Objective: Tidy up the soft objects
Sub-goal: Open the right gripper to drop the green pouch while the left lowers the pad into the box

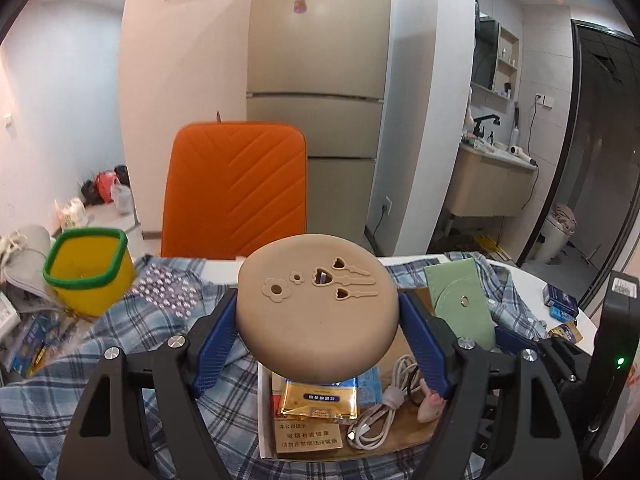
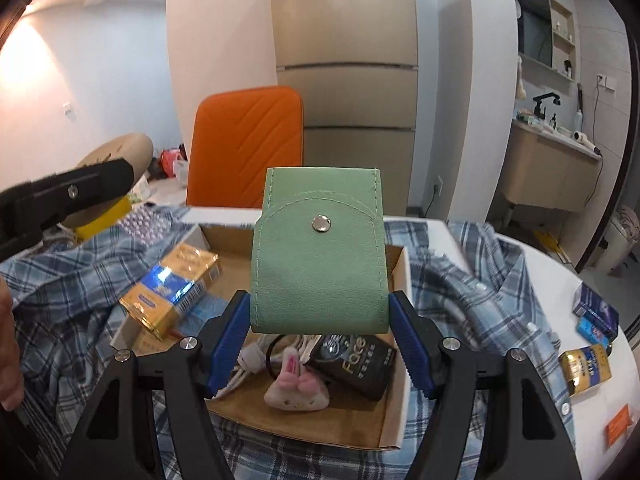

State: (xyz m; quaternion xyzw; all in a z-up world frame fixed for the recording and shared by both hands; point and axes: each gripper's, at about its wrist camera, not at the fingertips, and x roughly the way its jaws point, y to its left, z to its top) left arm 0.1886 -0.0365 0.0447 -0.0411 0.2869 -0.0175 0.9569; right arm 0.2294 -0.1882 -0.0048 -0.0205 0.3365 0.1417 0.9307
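Left gripper [image 1: 318, 344] clamps tan cushion [image 1: 318, 304]; right gripper [image 2: 320, 344] clamps green pouch [image 2: 320, 252], both above crowded box [image 2: 396, 432]. Risk: pouch, cushion collide, or cushion overhangs box's edge.

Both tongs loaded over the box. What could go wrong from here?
1. The round tan silicone pad in the left tongs looks wider than the free space in the open cardboard box; it may perch on the gold packet.
2. The green snap-button pouch, pinched low by the right tongs, could flop onto the plaid shirt.
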